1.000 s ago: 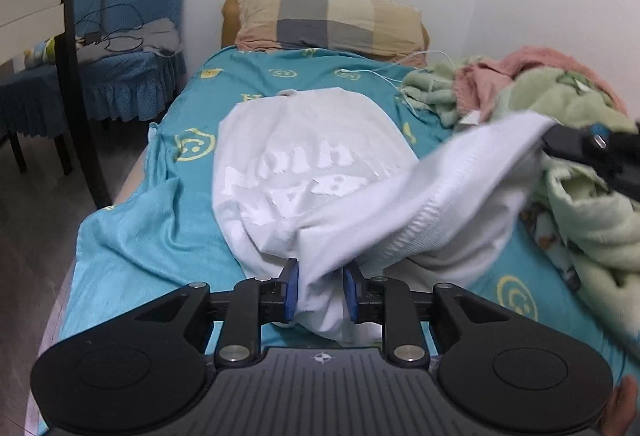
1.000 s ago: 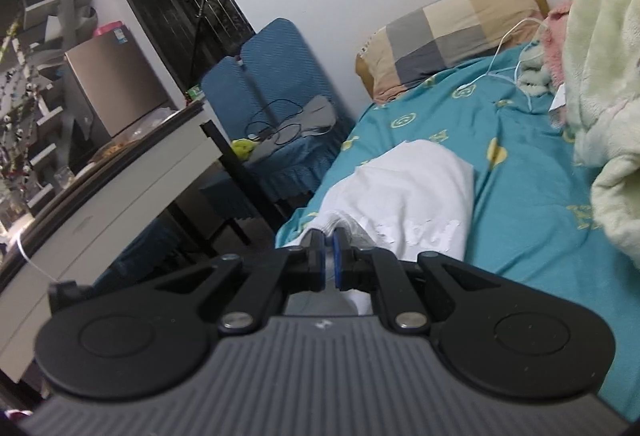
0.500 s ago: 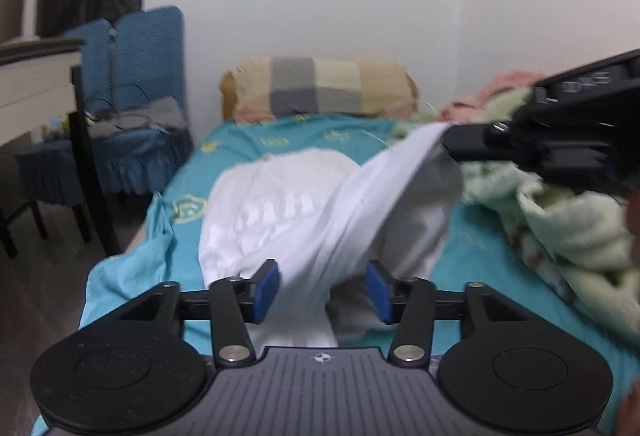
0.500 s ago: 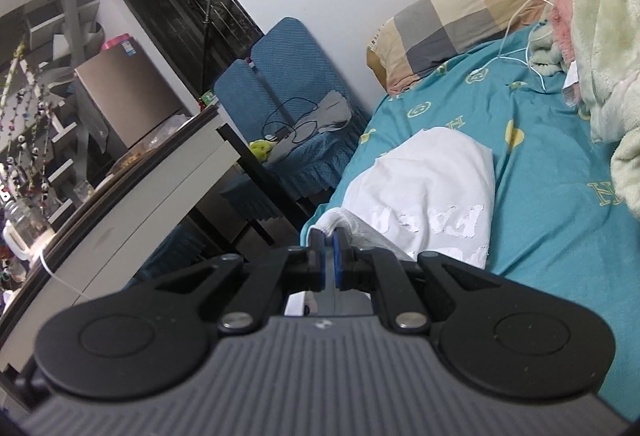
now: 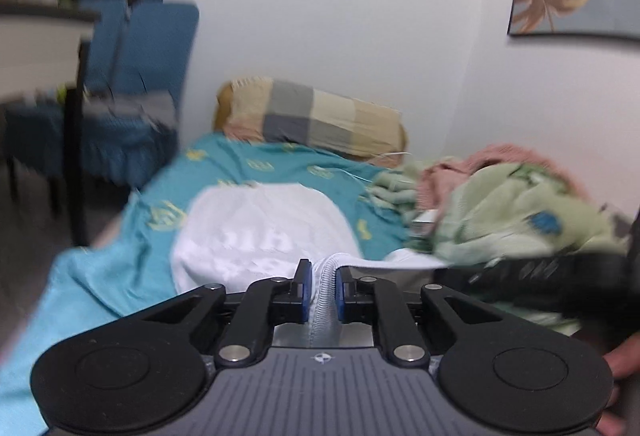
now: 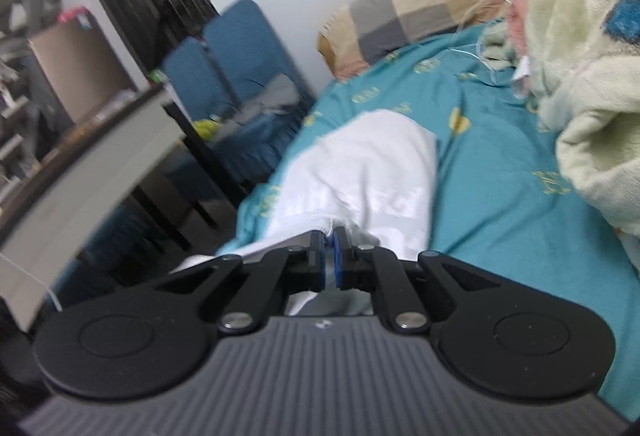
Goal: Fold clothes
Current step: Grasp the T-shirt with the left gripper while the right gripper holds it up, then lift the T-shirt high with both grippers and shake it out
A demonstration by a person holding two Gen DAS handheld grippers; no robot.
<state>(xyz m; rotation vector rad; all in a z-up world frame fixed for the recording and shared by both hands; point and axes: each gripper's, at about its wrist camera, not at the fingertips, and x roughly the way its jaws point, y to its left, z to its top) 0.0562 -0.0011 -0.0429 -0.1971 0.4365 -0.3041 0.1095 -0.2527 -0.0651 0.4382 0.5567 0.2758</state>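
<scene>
left gripper (image 5: 320, 286) just re-clamped the white shirt (image 5: 256, 232) hem near the pillow (image 5: 312, 120)-end bed, right gripper (image 6: 329, 252) still pinching it, so the fold can continue

Your left gripper (image 5: 320, 282) is closed down on a ribbed white hem (image 5: 326, 300), blue-padded fingers (image 5: 304, 286) squeezing it from both sides, pointing forward and roughly level. Your right gripper (image 6: 329, 256) is pinched nearly together too, with a bit of the same white fabric caught between its fingers (image 6: 317, 260). In the left view it's that blurry black shape off to your right (image 5: 532, 274), and your right hand (image 5: 622, 360) peeks in at the lower edge there.
</scene>
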